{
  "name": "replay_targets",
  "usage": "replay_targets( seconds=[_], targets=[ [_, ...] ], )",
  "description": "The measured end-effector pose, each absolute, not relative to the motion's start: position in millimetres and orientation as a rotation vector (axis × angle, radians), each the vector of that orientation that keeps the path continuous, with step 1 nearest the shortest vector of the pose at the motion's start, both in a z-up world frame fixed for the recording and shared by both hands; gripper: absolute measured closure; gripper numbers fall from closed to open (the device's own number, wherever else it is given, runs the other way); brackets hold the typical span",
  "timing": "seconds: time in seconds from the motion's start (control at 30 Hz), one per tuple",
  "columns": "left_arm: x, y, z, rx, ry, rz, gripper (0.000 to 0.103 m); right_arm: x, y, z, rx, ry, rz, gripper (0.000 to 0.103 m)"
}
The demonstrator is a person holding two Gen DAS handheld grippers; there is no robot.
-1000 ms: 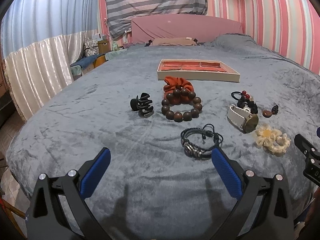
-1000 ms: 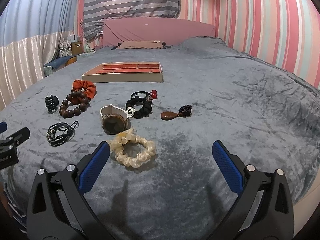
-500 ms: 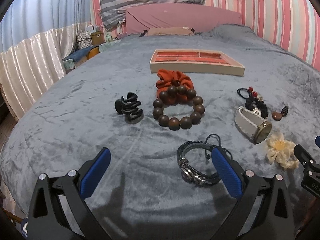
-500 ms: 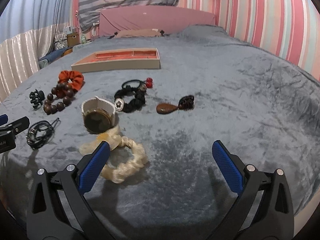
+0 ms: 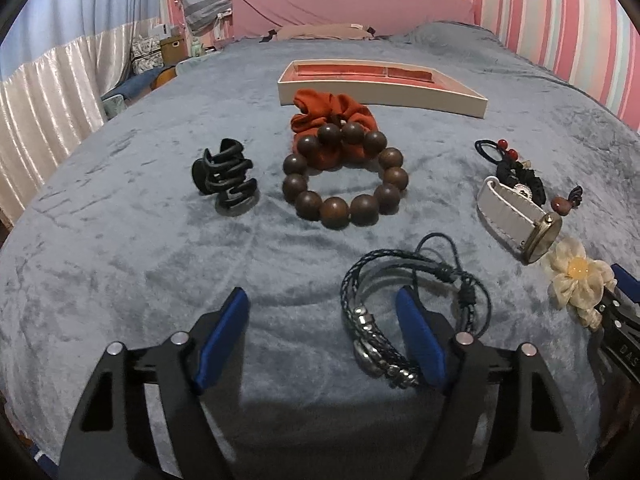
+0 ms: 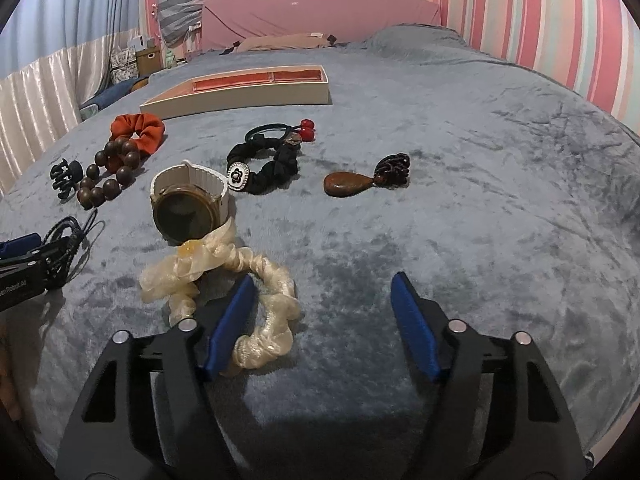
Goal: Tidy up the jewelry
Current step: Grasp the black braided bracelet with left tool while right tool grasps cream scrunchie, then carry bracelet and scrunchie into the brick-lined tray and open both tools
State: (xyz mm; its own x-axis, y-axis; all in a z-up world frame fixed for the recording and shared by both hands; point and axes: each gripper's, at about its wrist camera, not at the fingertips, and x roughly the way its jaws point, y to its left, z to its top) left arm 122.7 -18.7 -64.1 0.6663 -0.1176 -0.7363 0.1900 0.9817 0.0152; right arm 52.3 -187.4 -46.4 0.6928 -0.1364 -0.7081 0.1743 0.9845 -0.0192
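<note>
Jewelry lies on a grey blanket. My left gripper [image 5: 322, 312] is open, low over the bed; its right finger [image 5: 416, 332] sits inside the loop of the dark braided bracelet [image 5: 384, 280]. Beyond lie a wooden bead bracelet [image 5: 344, 178], an orange scrunchie [image 5: 324, 112], a black claw clip [image 5: 224, 178] and a cream tray with red lining [image 5: 380, 94]. My right gripper [image 6: 320, 308] is open; its left finger [image 6: 230, 320] rests inside the cream scrunchie [image 6: 260, 300]. A white-strap watch [image 6: 188, 204], a black scrunchie [image 6: 272, 168] and a brown pendant [image 6: 346, 184] lie ahead.
A cherry hair tie [image 6: 280, 130] lies behind the black scrunchie. The bed's pink headboard [image 5: 352, 8] and a pillow are far back. A curtain [image 5: 48, 112] hangs left of the bed. Bare blanket [image 6: 500, 200] stretches to the right.
Both grippers have moved forward and lower toward the bed. The left finger now reaches into the braided bracelet, the right into the cream scrunchie. Both jaws have narrowed a little.
</note>
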Motion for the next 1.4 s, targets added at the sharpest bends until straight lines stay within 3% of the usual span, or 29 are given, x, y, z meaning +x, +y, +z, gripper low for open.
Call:
replay_targets(
  seconds=[0.1, 0.2, 0.33, 0.4, 0.5, 0.57, 1.03, 1.4],
  targets=[
    [123, -24, -65, 0.102, 0.825, -0.214, 0.05, 56, -185, -47, 0.048, 0.789, -0.164, 0.044],
    [122, -31, -65, 0.126, 0.815, -0.233, 0.062, 62, -185, -47, 0.051, 0.788, -0.155, 0.053],
    [121, -32, -65, 0.126, 0.807, -0.254, 0.067, 65, -182, -48, 0.042, 0.788, -0.141, 0.062],
    [121, -30, -65, 0.112, 0.809, -0.269, 0.071, 64, -180, -48, 0.032, 0.783, -0.132, 0.071],
    [118, -29, -64, 0.11, 0.803, -0.274, 0.084, 63, -178, -47, 0.026, 0.775, -0.118, 0.086],
    [117, -27, -63, 0.104, 0.802, -0.269, 0.089, 60, -179, -45, 0.034, 0.764, -0.111, 0.088],
    [115, -14, -27, 0.042, 0.748, -0.271, 0.091, 51, -195, 1, 0.084, 0.642, -0.109, 0.089],
    [172, -24, 23, 0.035, 0.672, -0.286, 0.091, 105, -208, 49, 0.085, 0.55, -0.091, 0.089]
  ],
)
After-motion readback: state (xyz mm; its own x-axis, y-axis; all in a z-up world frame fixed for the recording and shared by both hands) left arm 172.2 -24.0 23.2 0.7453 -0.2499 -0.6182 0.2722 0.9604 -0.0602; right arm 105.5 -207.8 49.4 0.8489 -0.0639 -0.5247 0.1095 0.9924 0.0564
